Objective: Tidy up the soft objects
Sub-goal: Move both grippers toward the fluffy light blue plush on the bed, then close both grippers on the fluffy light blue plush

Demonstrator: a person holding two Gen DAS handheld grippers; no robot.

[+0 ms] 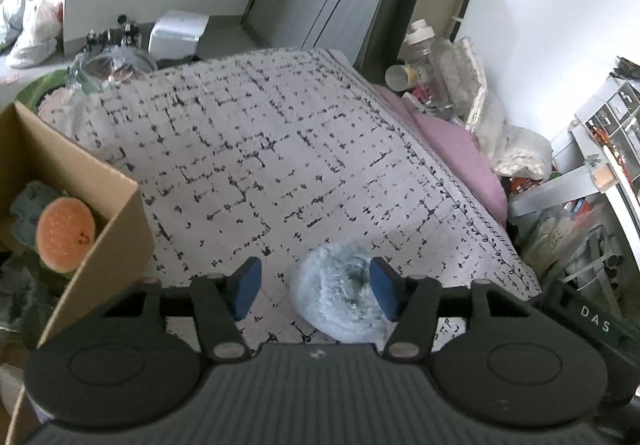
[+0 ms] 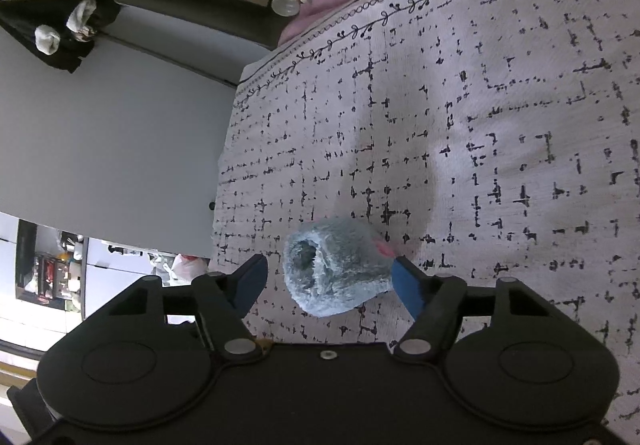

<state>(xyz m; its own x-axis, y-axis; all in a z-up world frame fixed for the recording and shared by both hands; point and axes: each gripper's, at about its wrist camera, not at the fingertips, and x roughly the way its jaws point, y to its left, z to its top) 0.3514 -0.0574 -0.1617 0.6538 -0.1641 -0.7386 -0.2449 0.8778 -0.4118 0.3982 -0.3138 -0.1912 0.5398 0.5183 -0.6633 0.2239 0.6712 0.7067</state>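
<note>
Pale blue fluffy ring-shaped plush (image 1: pixel 336 297) lies off-centre toward frame right between both half-open, unclosed tongs, left (image 1: pixel 316 293) and right (image 2: pixel 332 281).

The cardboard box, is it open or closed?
Open. The cardboard box has no lid over it, so the watermelon-slice plush inside shows from above.

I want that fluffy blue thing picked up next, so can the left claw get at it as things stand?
Probably yes. The fluffy blue toy lies on the patterned cloth between the left claw's blue pads, touching one pad, with a gap at the other. Nothing covers it.
</note>
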